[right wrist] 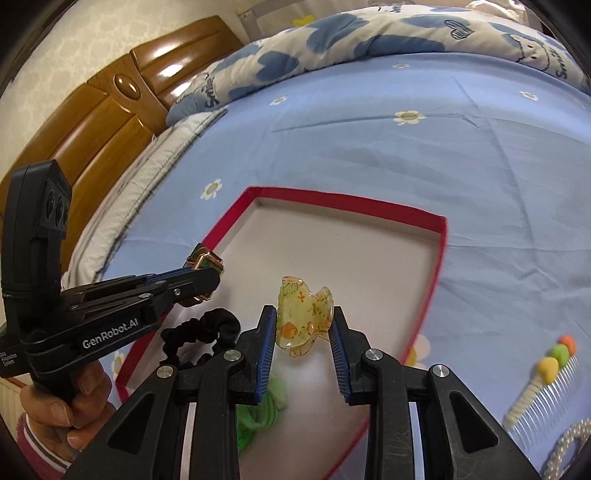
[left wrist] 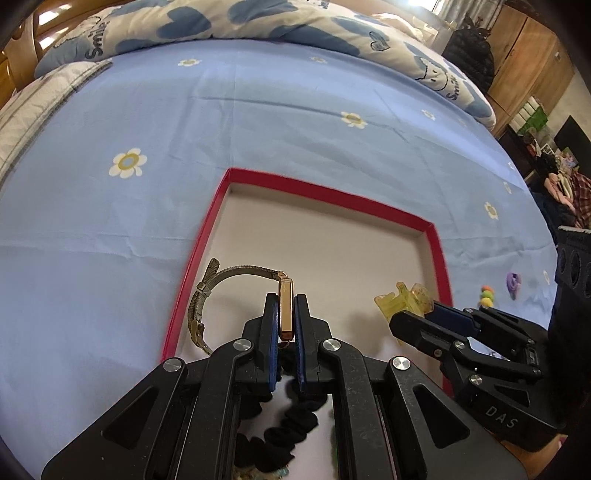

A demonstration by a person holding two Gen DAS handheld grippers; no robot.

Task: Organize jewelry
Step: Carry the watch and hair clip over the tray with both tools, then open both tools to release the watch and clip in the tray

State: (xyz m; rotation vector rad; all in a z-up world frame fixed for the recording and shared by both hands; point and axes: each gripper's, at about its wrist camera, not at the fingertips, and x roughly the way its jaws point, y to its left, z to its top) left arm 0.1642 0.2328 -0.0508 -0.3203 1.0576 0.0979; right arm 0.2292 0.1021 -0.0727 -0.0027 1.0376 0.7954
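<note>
My left gripper [left wrist: 286, 301] is shut on a gold wristwatch [left wrist: 285, 306], its mesh strap [left wrist: 207, 291] looping out to the left, above the left part of a red-rimmed box [left wrist: 205, 236]. My right gripper [right wrist: 304, 314] is shut on a translucent yellow hair claw [right wrist: 303, 317] with orange flowers, above the box's white floor [right wrist: 351, 258]. In the left wrist view the right gripper [left wrist: 417, 308] holds that claw [left wrist: 404, 301] near the box's right wall. In the right wrist view the left gripper [right wrist: 207, 275] carries the watch [right wrist: 205, 260] over the box's left rim.
A black scrunchie [right wrist: 201, 332] and a green fabric piece [right wrist: 262, 410] lie in the box's near part. A comb with coloured balls [right wrist: 550, 365], a pearl string [right wrist: 569, 443] and a purple clip [left wrist: 513, 282] rest on the blue flowered sheet [left wrist: 258, 122]. A quilt [left wrist: 258, 18] lies behind; a wooden headboard [right wrist: 92, 122] stands left.
</note>
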